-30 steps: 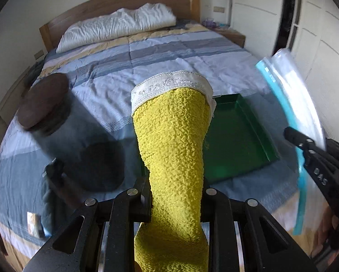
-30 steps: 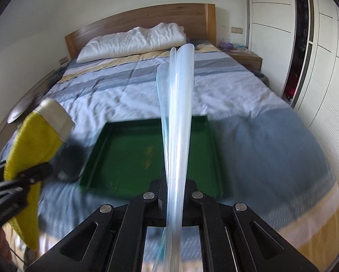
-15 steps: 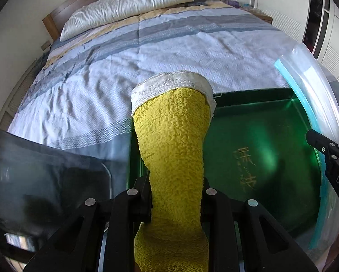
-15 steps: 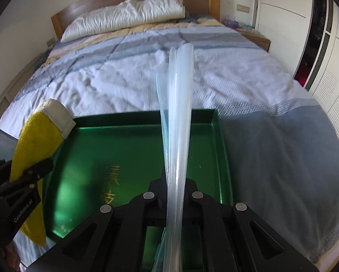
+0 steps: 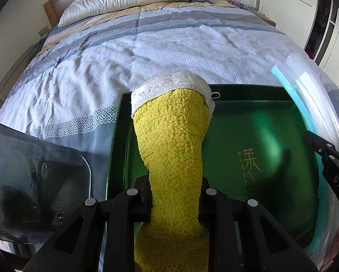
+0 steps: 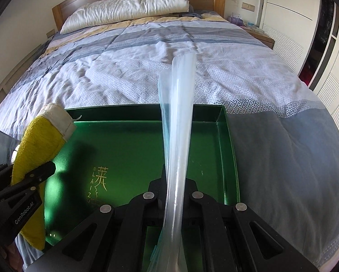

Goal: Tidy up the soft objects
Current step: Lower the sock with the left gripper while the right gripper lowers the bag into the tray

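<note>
My left gripper (image 5: 175, 200) is shut on a yellow textured cloth (image 5: 171, 149) with a white hem, held upright over the left part of a green tray (image 5: 255, 136). The cloth and left gripper also show at the left of the right wrist view (image 6: 37, 145). My right gripper (image 6: 175, 195) is shut on a clear plastic zip bag (image 6: 178, 122) with a blue seal strip, held edge-on over the tray (image 6: 133, 140). The bag shows at the right of the left wrist view (image 5: 309, 95).
The tray lies on a bed with a grey, white and yellow quilt (image 6: 146, 63). A white pillow (image 6: 128, 6) lies against the wooden headboard. A dark glossy panel (image 5: 33, 181) stands at the left. White wardrobe doors (image 6: 305, 11) line the right side.
Both grippers have moved forward and down toward the green tray, which now fills more of both views. The cloth and the bag stay held.
</note>
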A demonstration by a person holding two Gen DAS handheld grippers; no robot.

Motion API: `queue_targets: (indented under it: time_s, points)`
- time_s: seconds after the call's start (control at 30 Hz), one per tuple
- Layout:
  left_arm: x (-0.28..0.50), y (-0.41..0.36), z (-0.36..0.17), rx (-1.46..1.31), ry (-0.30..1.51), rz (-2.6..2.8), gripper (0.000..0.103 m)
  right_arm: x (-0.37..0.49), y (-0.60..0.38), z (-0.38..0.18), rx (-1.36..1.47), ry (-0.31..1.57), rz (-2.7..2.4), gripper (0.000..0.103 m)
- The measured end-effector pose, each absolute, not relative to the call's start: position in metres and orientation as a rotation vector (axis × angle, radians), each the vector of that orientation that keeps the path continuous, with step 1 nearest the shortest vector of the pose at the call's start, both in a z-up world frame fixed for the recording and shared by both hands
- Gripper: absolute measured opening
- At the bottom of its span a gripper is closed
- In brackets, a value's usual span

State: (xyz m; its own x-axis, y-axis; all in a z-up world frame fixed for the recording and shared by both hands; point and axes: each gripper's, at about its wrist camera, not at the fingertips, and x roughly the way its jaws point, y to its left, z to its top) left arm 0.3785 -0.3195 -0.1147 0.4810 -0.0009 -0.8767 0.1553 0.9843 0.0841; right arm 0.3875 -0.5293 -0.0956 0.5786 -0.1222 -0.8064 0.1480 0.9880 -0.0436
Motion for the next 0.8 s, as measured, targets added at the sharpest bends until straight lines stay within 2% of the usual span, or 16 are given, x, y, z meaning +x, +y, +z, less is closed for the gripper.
queue_targets:
  time_s: [0.8]
  points:
    - [0.3787, -0.3183, -0.1197, 0.138, 1.032, -0.099, 0.02, 0.3927, -0.5287, -0.1021, 0.008, 0.921, -0.176, 0.004]
